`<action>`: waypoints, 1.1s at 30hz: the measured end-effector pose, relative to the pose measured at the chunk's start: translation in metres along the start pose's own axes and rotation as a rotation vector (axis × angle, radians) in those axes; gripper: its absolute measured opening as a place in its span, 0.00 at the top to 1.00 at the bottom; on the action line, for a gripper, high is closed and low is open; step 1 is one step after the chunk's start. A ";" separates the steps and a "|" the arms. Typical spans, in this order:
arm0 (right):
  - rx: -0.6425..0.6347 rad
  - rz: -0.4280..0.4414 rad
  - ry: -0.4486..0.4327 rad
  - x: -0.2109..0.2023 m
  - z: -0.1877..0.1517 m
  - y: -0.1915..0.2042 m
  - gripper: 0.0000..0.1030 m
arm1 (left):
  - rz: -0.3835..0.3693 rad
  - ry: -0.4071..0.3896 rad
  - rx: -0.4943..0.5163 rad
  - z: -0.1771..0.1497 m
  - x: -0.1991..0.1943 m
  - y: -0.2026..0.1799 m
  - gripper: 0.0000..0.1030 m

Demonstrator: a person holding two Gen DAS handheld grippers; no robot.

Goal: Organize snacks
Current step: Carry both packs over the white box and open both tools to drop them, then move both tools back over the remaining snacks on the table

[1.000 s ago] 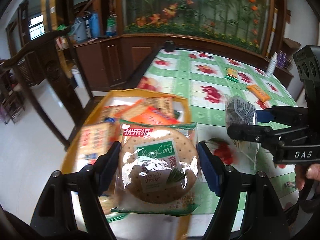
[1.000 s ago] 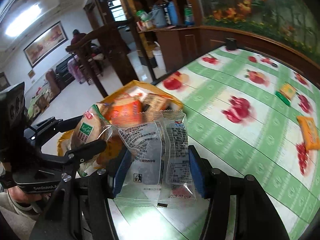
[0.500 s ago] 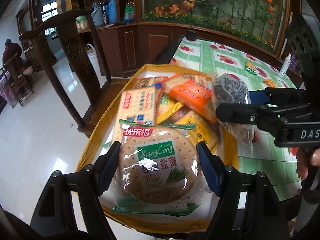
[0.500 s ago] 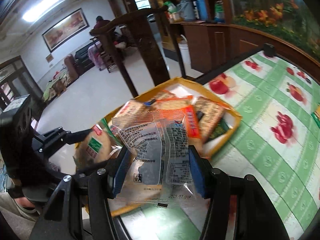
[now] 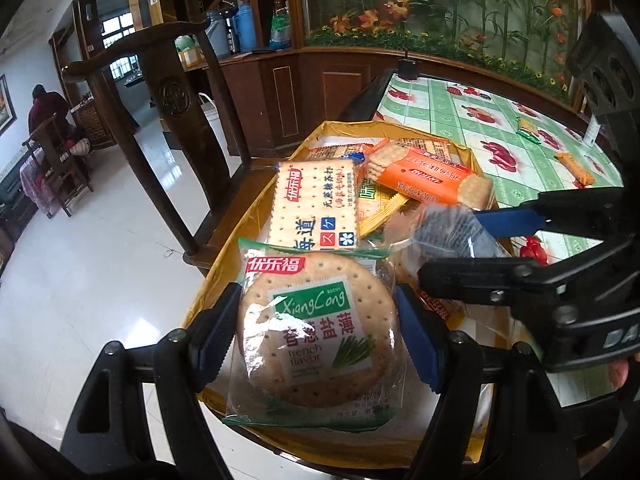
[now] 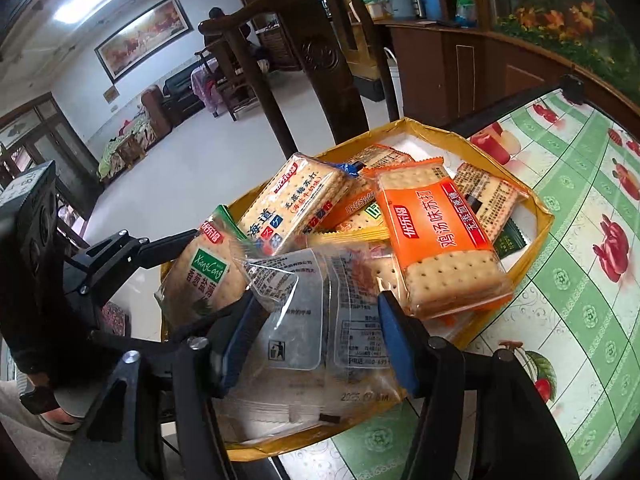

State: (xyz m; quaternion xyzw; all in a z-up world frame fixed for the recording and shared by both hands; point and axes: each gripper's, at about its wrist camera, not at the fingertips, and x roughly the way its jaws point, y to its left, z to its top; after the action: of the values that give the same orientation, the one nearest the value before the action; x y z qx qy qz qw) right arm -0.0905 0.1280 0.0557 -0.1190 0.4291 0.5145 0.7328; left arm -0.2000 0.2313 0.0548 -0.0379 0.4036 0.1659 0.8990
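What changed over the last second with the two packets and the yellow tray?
Both tongs carried their loads from above the tablecloth to over the yellow tray. The left tongs now hold the round XiangCong cracker packet above its near end; the right tongs hold the clear packet beside it. Neither grip changed, nothing was released, and the tray's pile looks undisturbed.

Green-and-white checked worktop (image 6: 580, 280) printed with red fruit; yellow-gold tray (image 6: 532, 256); beside its rim, orange cracker pack (image 6: 436, 240); green-labelled round biscuit pack (image 5: 316, 328); clear printed wrapper (image 6: 316, 320); blue-padded jaws.
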 end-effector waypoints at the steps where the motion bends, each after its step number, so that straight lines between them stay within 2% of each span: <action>1: 0.007 0.008 -0.005 -0.001 0.000 0.000 0.36 | 0.015 0.006 0.001 -0.001 0.001 0.000 0.25; 4: 0.022 0.046 -0.038 -0.012 0.000 -0.001 0.31 | 0.001 0.011 -0.027 0.000 0.002 0.005 0.25; 9: 0.041 0.011 -0.053 -0.022 -0.004 -0.008 0.30 | -0.001 0.016 -0.044 0.005 0.000 0.008 0.23; 14: 0.083 -0.002 -0.079 -0.037 -0.012 -0.024 0.27 | 0.027 -0.032 -0.034 0.013 -0.017 0.009 0.19; 17: 0.110 0.000 -0.102 -0.046 -0.016 -0.034 0.27 | 0.010 -0.049 -0.032 0.019 -0.024 0.003 0.19; 21: 0.144 -0.028 -0.126 -0.060 -0.024 -0.049 0.26 | -0.016 -0.067 -0.002 0.029 -0.028 -0.015 0.16; 28: 0.224 -0.078 -0.156 -0.088 -0.045 -0.083 0.25 | -0.100 -0.088 0.055 0.051 -0.023 -0.069 0.16; 33: 0.279 -0.124 -0.174 -0.110 -0.062 -0.109 0.24 | -0.159 -0.070 0.096 0.064 -0.012 -0.109 0.16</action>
State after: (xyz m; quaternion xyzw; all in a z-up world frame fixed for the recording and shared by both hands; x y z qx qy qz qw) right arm -0.0401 -0.0301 0.0715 0.0027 0.4230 0.4123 0.8069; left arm -0.1258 0.1379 0.0994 -0.0211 0.3752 0.0756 0.9236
